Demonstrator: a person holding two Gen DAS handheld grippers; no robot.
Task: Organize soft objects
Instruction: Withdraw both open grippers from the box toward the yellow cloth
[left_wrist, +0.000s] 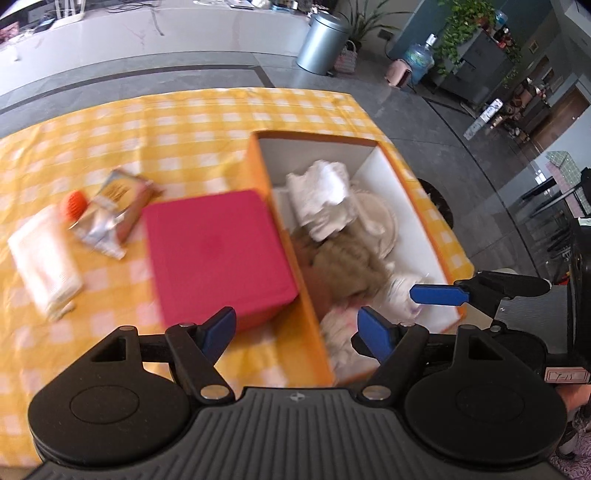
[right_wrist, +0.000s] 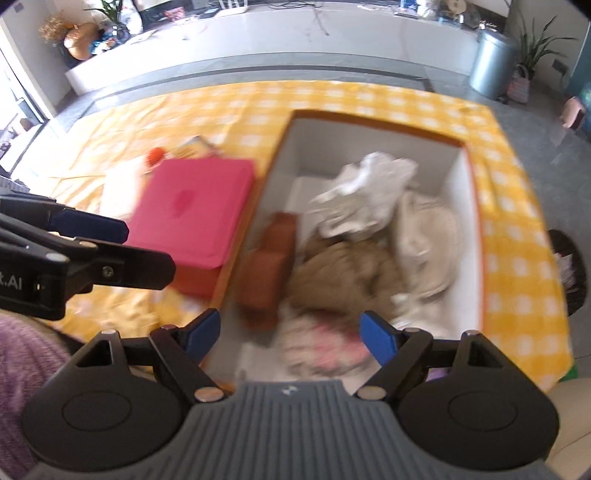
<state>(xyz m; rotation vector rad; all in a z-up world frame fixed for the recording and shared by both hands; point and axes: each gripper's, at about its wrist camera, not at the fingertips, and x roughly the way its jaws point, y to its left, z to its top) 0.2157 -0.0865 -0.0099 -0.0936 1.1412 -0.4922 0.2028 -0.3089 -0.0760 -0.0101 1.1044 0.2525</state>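
An open orange box (left_wrist: 255, 162) with white inner walls (right_wrist: 461, 192) stands on the yellow checked tablecloth. It holds soft things: a white cloth (left_wrist: 325, 192) (right_wrist: 369, 184), a tan plush (left_wrist: 347, 258) (right_wrist: 343, 269), a cream cloth (right_wrist: 428, 243), a brown item (right_wrist: 269, 269) and a pink-white cloth (right_wrist: 321, 347). My left gripper (left_wrist: 299, 332) is open and empty over the box's near left wall. My right gripper (right_wrist: 291, 332) is open and empty above the box's near end; one of its fingers (left_wrist: 439, 295) shows in the left wrist view.
A red lidded box (left_wrist: 214, 254) (right_wrist: 192, 210) sits left of the orange box. Further left lie snack packets (left_wrist: 114, 214), an orange ball (left_wrist: 75, 205) and a white packet (left_wrist: 44, 258). The tablecloth (left_wrist: 110, 129) ends at the right, with grey floor beyond.
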